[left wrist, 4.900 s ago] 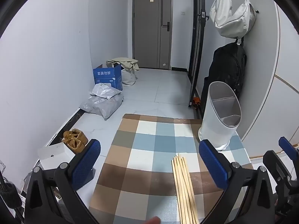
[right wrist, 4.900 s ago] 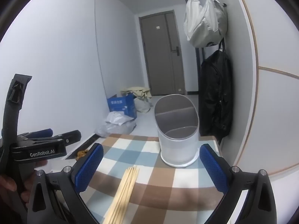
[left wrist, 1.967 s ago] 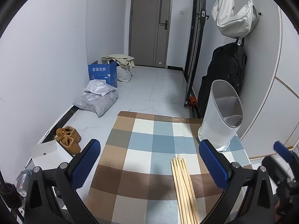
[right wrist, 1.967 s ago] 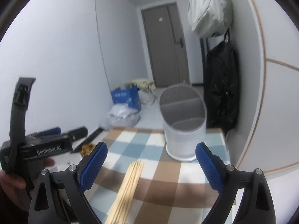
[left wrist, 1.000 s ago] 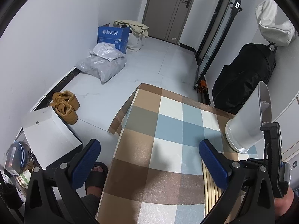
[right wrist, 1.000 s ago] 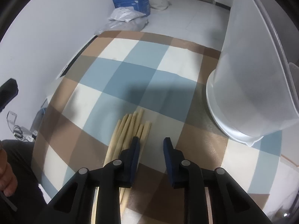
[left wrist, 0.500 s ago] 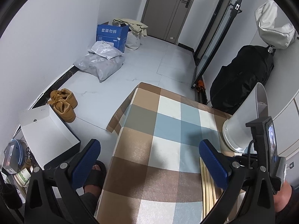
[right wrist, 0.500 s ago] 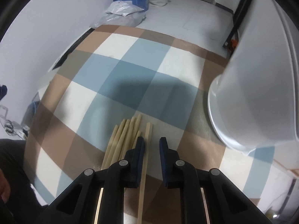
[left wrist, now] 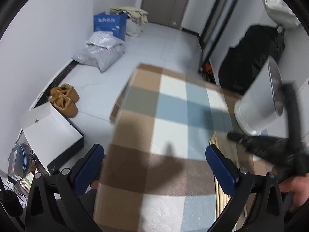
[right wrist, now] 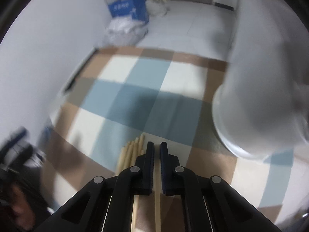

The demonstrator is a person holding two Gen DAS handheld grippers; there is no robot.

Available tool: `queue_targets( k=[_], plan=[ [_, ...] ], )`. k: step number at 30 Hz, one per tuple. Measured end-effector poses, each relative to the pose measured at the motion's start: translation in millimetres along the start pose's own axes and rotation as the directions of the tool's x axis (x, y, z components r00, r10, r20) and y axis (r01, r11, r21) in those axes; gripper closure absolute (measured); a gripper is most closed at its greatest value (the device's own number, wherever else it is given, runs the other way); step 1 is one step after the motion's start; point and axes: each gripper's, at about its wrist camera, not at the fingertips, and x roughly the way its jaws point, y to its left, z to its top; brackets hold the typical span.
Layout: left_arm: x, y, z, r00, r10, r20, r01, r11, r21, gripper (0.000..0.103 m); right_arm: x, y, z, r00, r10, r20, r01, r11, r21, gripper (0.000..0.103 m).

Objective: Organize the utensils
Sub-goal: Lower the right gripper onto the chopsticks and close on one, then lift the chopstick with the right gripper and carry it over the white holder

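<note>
Your left gripper (left wrist: pixel 154 164) hangs over the near left part of the checked tablecloth (left wrist: pixel 170 104), its blue ribbed pads spread wide with nothing between them. Only this view shows the floor beyond the tabletop's left edge: an open white shoebox (left wrist: pixel 48 127), tan slippers (left wrist: pixel 64 100), grey plastic bags (left wrist: pixel 100 53) and a blue carton (left wrist: pixel 110 24). It also shows your right gripper (left wrist: pixel 231 135) from outside, blurred, its tip over the wooden chopsticks (left wrist: pixel 218 143) near the right edge.

The right wrist view gives the detail that one lacks. Your right gripper (right wrist: pixel 157 150) has just been closing, and its pads now pinch a single chopstick (right wrist: pixel 157 197), a thin pale square-sided stick running back between the fingers. The remaining chopsticks (right wrist: pixel 133 150) lie bundled just left of it on the cloth. The utensil holder (right wrist: pixel 256 100), a smooth white plastic tub with a rounded base, stands at the far right of the tabletop, blurred.
</note>
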Motion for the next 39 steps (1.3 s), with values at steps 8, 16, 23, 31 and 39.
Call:
queue_targets(
  k=[8,16,23,31,39],
  plan=[
    [25,-36,-19,0.989,0.012,-0.146,0.005,0.993,0.116,0.001,-67,-67,-35,0.94,0.203,0.274,-0.281,0.916,0.285,0.098],
    [38,-45,-25,0.978,0.06,-0.198,-0.031,0.988,0.149,0.001,-85,-119,-77,0.869,0.23,0.439,-0.415,0.821,0.392,0.098],
    [44,-50,-22,0.975,0.105,-0.195,-0.072,0.983,0.167,0.001,-117,-120,-82,0.816,0.149,0.559,-0.383,0.864,0.328,0.098],
    [53,-57,-16,0.965,0.142,-0.222,-0.093,0.971,0.219,0.022,-120,-114,-78,0.795,0.093,0.6,-0.327,0.898,0.294,0.098],
    [61,-59,0,0.951,0.146,-0.273,-0.086,0.972,0.219,0.082,-126,-114,-77,0.767,0.07,0.638,-0.322,0.902,0.287,0.098]
  ],
)
